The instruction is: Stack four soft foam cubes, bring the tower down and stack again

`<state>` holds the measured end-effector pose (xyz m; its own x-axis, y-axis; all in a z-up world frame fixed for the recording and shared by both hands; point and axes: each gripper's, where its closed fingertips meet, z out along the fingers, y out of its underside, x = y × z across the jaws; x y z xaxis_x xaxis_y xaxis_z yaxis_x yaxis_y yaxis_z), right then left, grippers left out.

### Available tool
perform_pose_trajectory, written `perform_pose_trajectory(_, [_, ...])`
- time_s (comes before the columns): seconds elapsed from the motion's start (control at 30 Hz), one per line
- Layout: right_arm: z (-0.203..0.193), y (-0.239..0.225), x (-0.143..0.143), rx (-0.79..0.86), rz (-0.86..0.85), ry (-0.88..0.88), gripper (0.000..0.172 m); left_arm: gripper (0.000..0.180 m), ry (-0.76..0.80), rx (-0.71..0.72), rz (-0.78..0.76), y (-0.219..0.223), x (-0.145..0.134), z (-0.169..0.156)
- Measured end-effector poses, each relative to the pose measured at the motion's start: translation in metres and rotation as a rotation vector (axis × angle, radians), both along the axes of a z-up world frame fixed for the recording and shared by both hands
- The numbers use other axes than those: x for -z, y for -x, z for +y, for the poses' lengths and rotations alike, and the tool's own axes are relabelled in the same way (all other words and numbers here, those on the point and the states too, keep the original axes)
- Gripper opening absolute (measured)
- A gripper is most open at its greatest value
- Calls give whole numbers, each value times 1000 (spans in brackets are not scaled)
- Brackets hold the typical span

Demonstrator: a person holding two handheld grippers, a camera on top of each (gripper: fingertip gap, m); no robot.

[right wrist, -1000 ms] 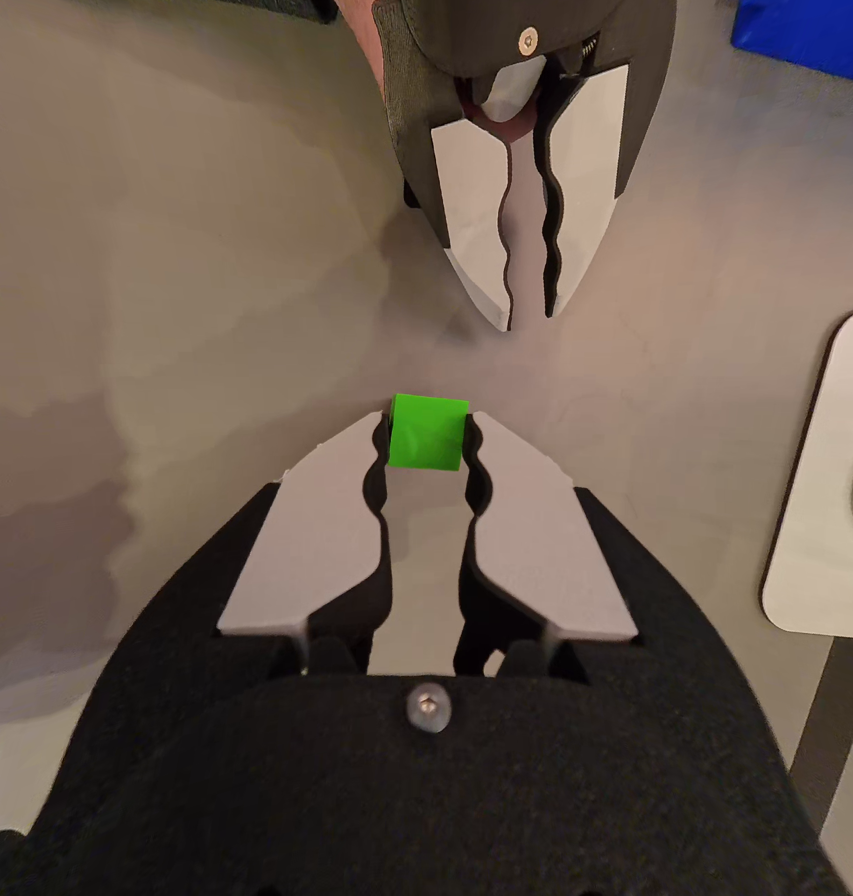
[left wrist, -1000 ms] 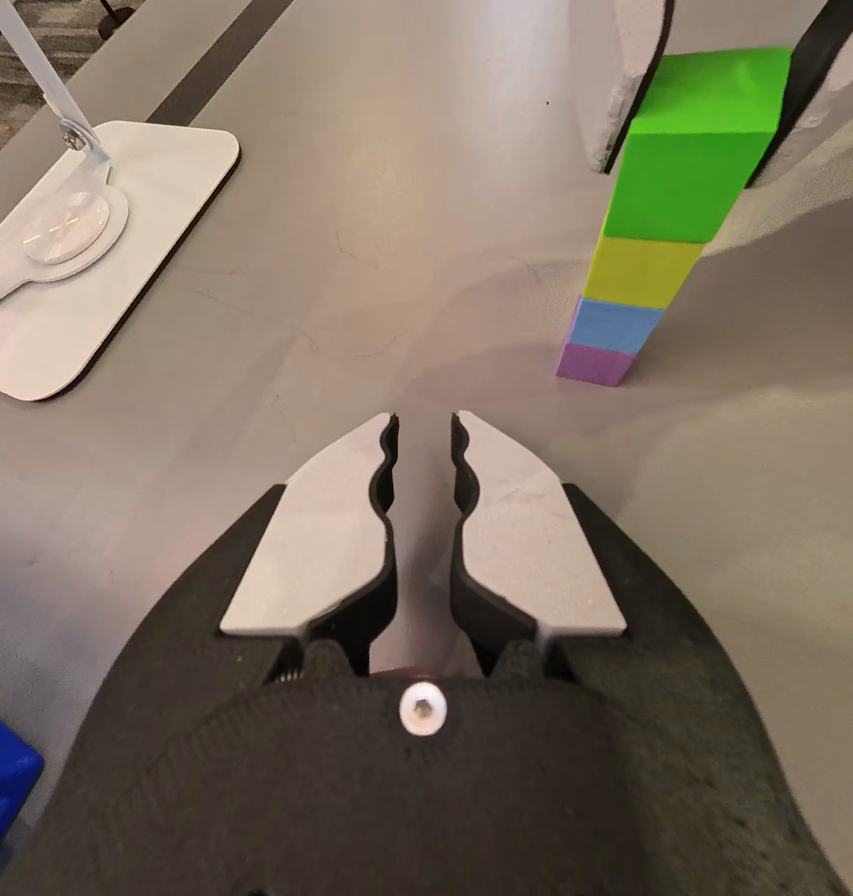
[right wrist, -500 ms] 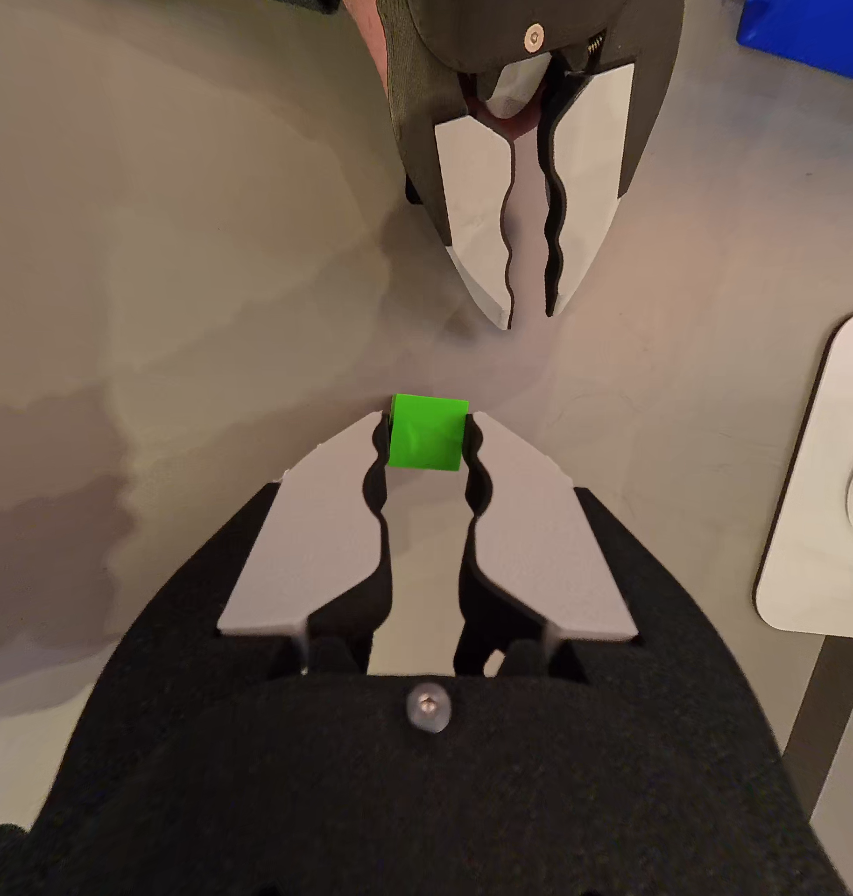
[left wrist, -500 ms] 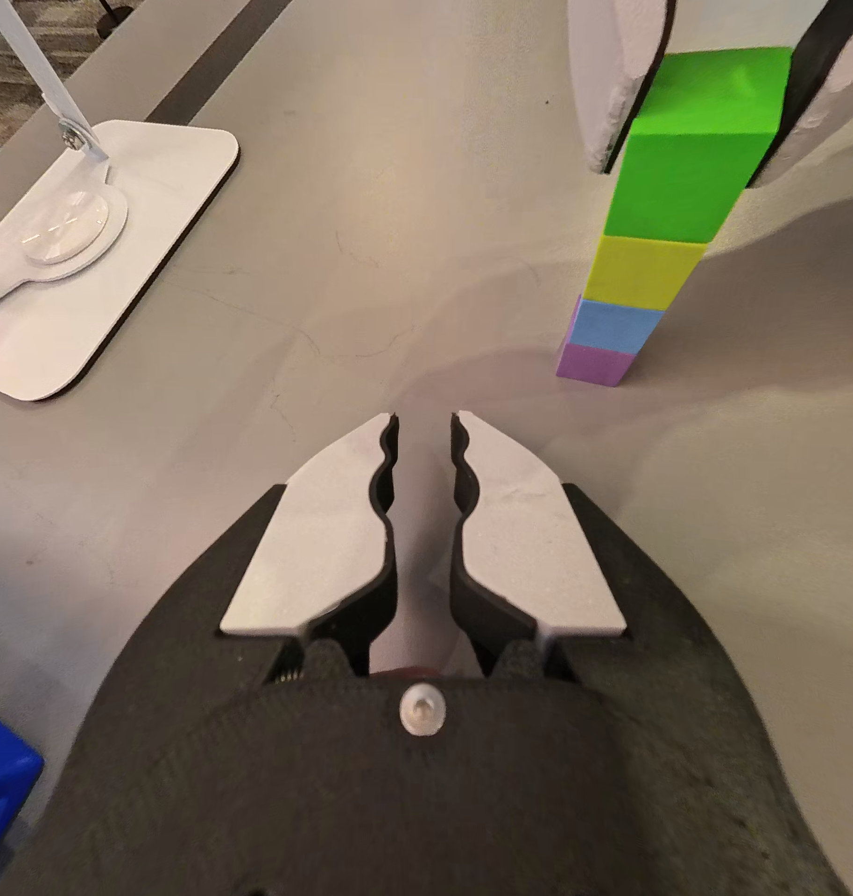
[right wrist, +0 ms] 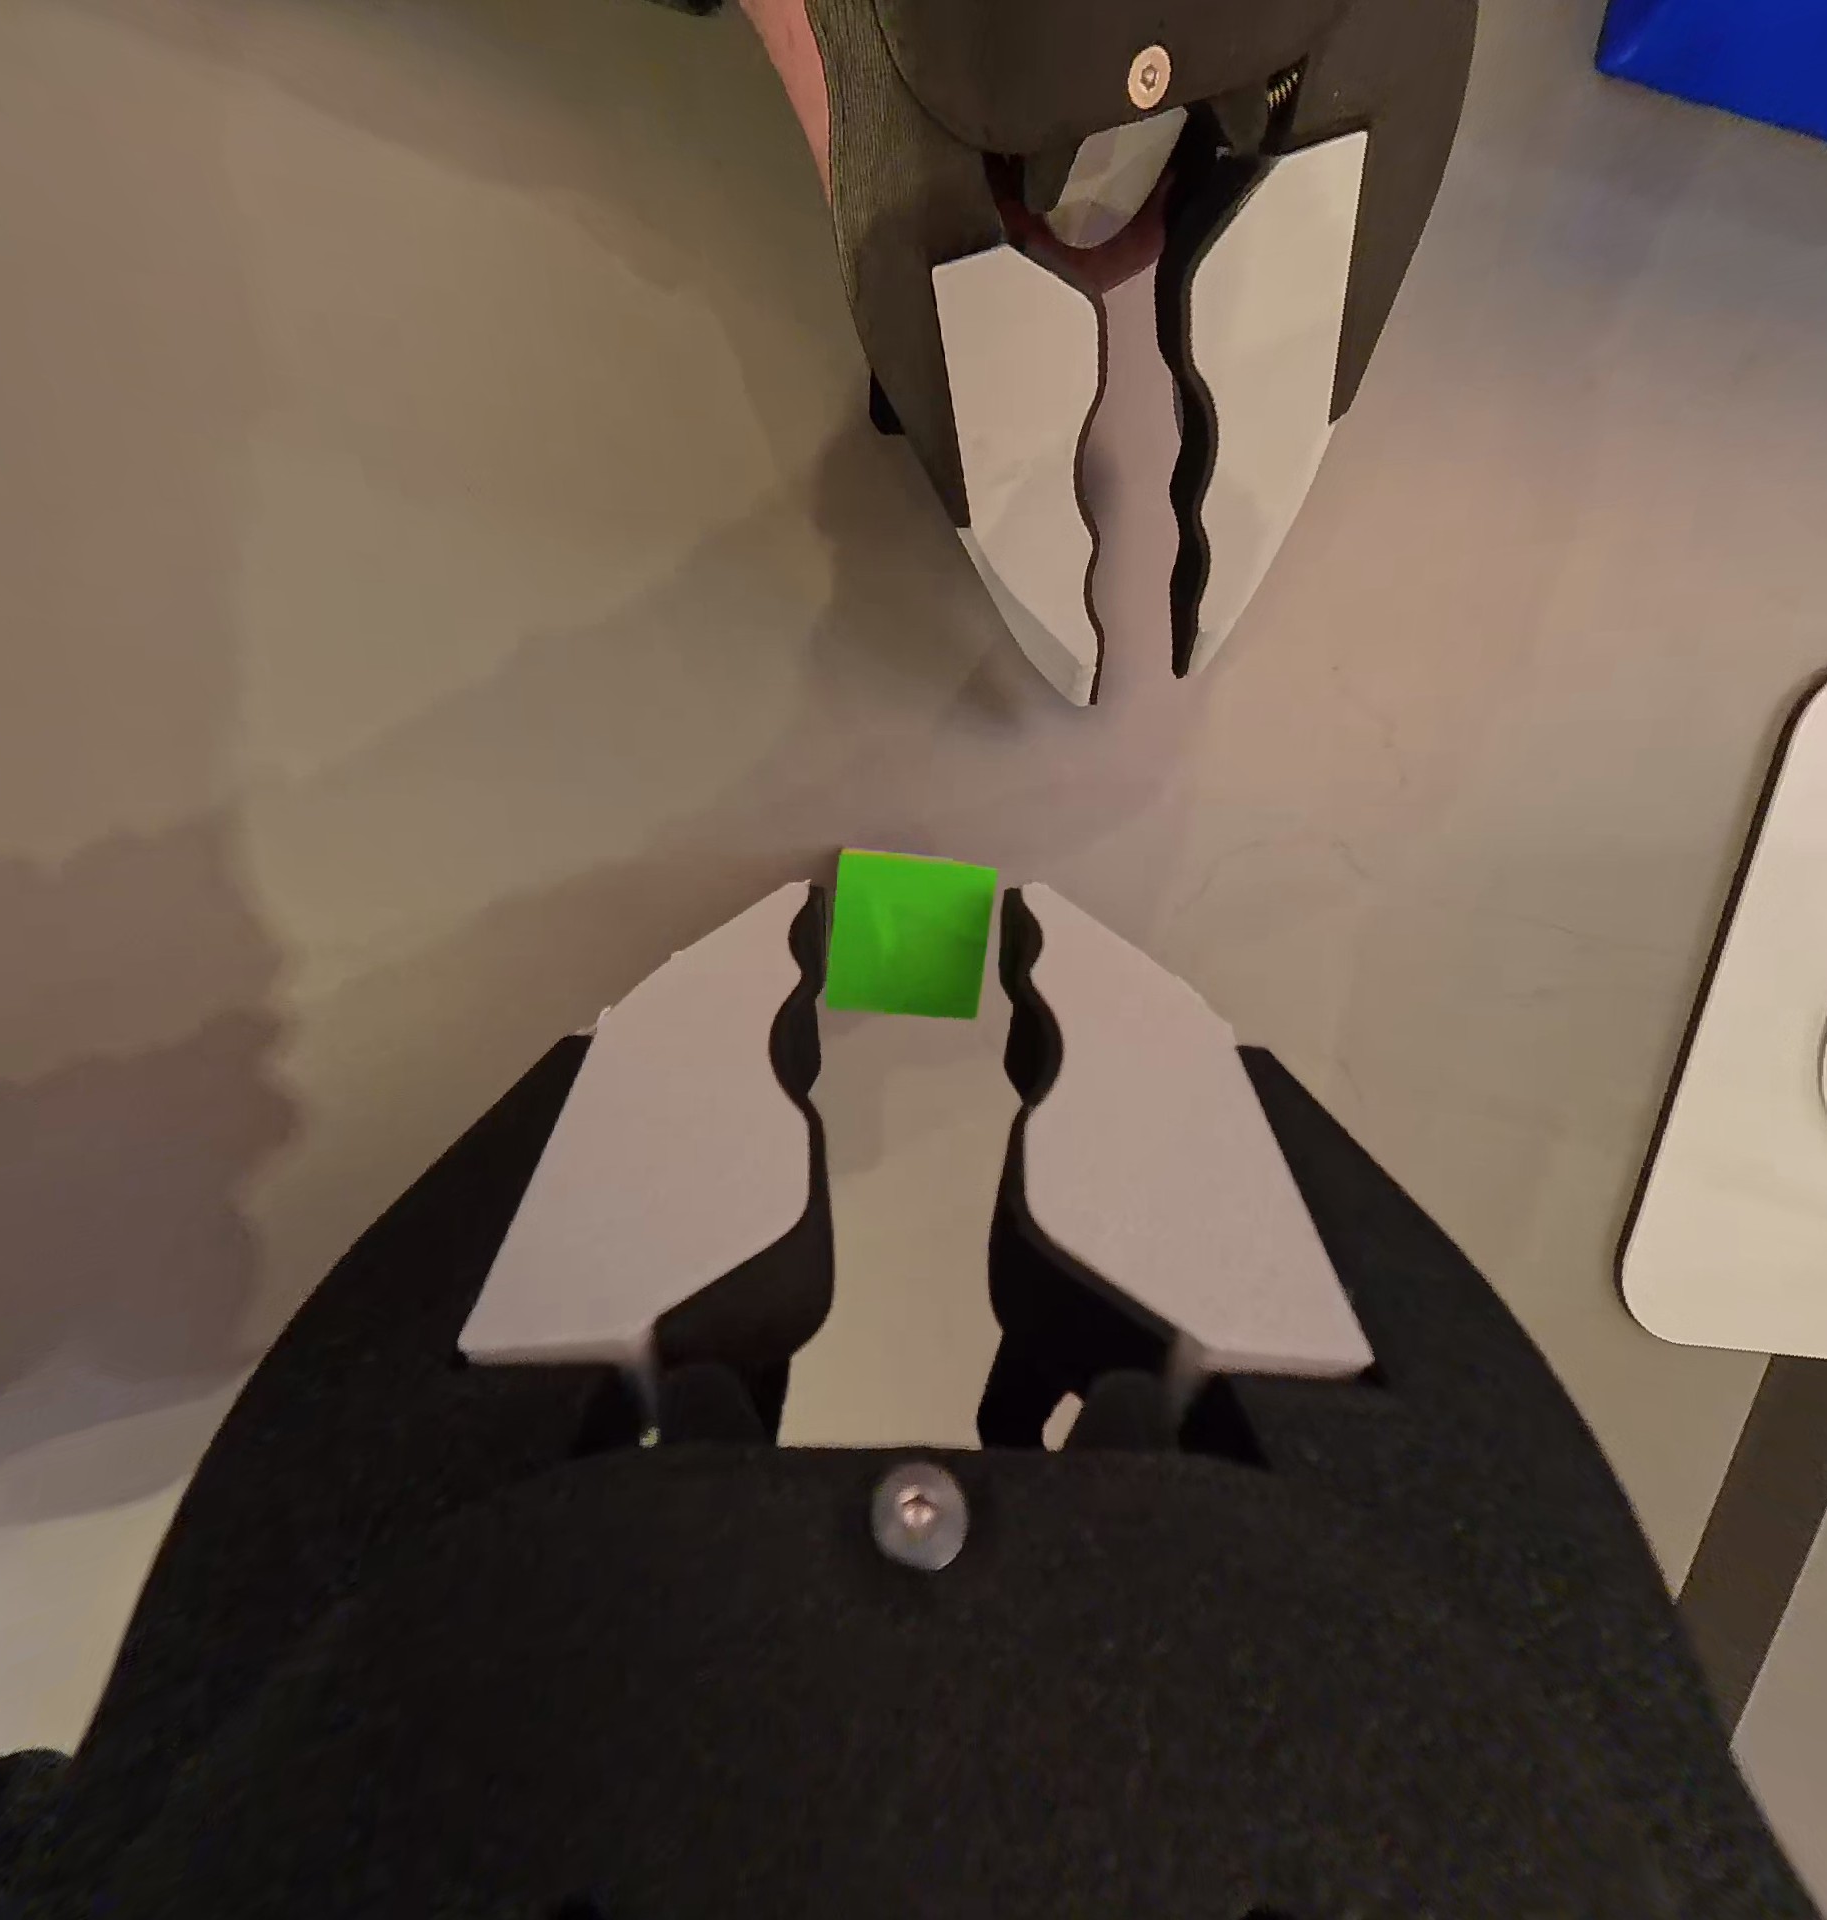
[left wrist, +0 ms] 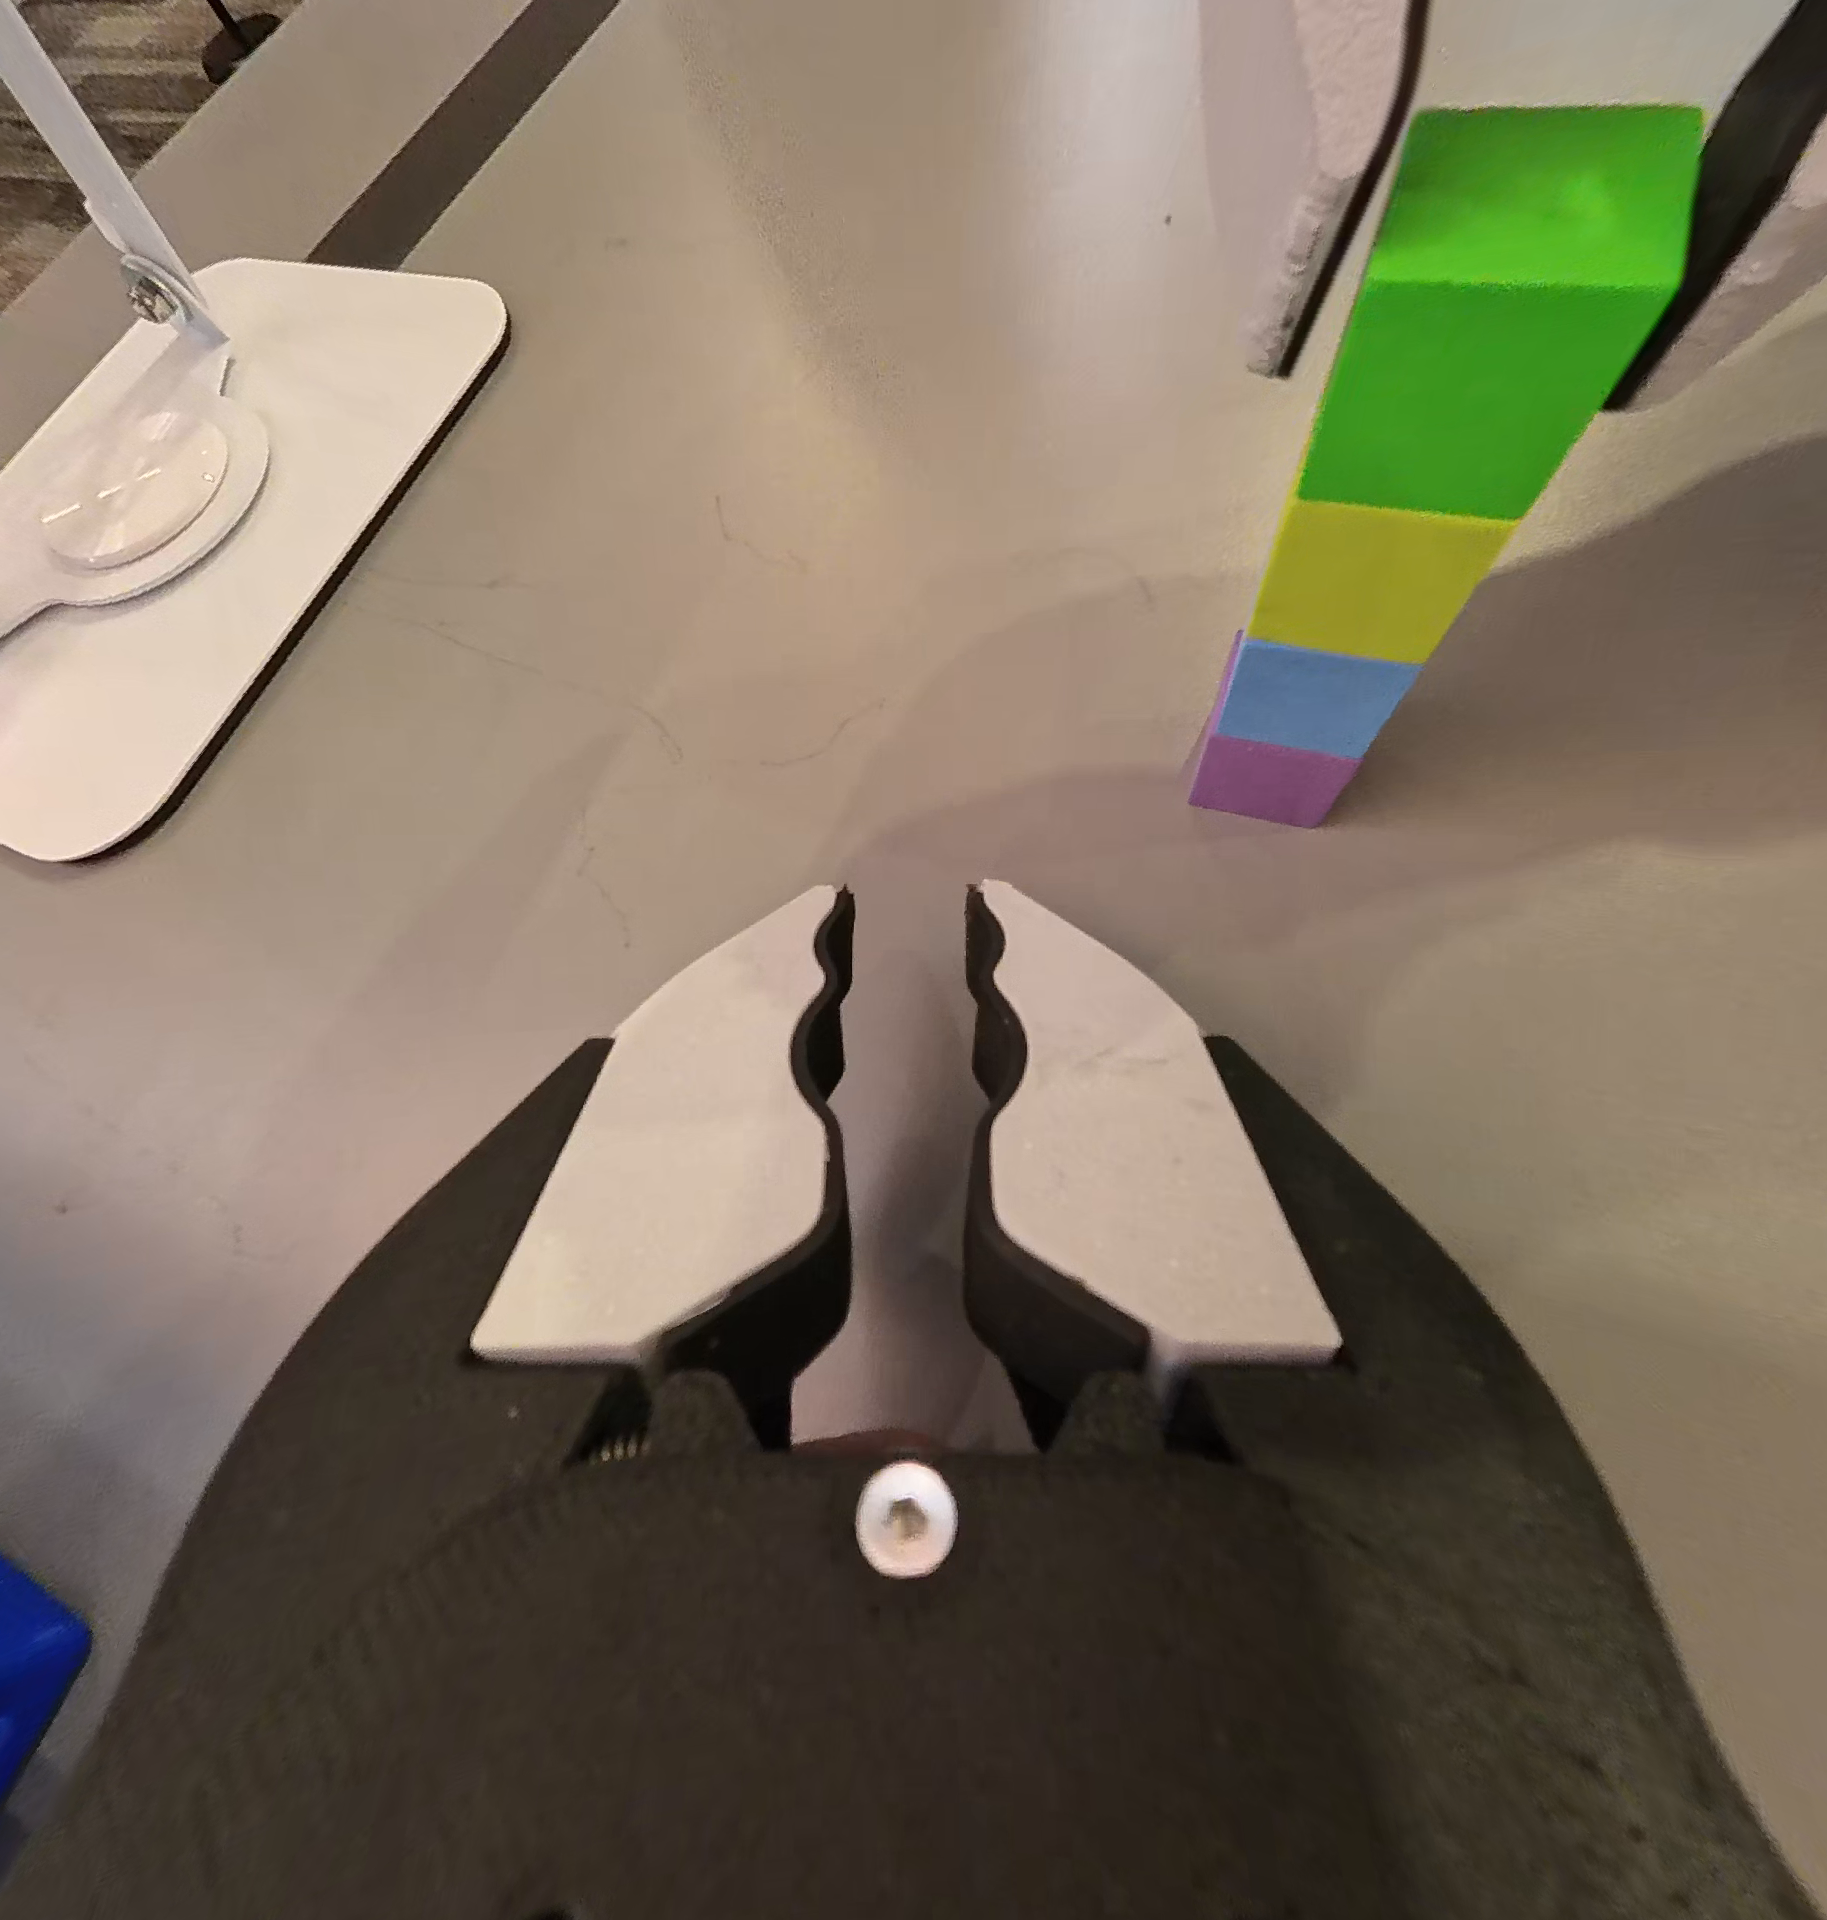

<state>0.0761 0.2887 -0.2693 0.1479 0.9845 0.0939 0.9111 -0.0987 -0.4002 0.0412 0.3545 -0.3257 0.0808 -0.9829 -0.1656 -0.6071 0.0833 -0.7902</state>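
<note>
Tower [left wrist: 1408,499] sides only from left; both fingers' pairs parted, green cube [right wrist: 909,935] ungripped.

left tongs [left wrist: 907,894] parted, bare, right tongs [right wrist: 911,894] parted

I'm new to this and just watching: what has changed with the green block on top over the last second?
The right gripper has let go of the green cube: its fingers have spread, leaving slim gaps on both sides. The four-cube tower stands as before, and the left gripper waits, empty, unmoved.
</note>
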Motion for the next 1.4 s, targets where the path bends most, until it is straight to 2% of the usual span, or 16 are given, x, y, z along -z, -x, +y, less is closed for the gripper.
perform_pose_trajectory(0.17, [0,-1,-4,14,18,-1,38,20,1,3,1,0,0,0])
perform_pose_trajectory(0.37, [4,-18,-33,130,91,-55,41,20,3,-1,-2,0,0,0])
perform_pose_trajectory(0.43, [7,-33,-40,224,108,-78,37,19,4,-5,-6,0,-1,1])
perform_pose_trajectory(0.6, [6,-71,-44,501,147,-100,7,14,5,-31,-30,1,-4,5])
perform_pose_trajectory(0.67, [1,-83,-41,594,160,-90,0,8,3,-56,-46,2,-7,9])
perform_pose_trajectory(0.77, [-11,-95,-34,704,162,-77,0,0,-14,-105,-15,2,-2,16])
perform_pose_trajectory(0.9, [-23,-102,-25,836,214,-62,0,0,-30,-151,78,5,11,18])
perform_pose_trajectory(0.97, [-31,-104,-19,899,245,-46,0,0,-16,-188,78,11,11,17])
perform_pose_trajectory(1.1, [-46,-107,-2,989,267,-30,0,3,120,-383,-7,31,3,29])
perform_pose_trajectory(1.13, [-50,-110,3,1010,254,-31,0,7,135,-405,15,37,5,27])
perform_pose_trajectory(1.2, [-57,-111,10,1031,261,-39,1,8,48,-425,96,56,3,23])
perform_pose_trajectory(1.4, [-70,-120,23,1125,293,-55,2,6,3,-507,111,106,-20,-3])
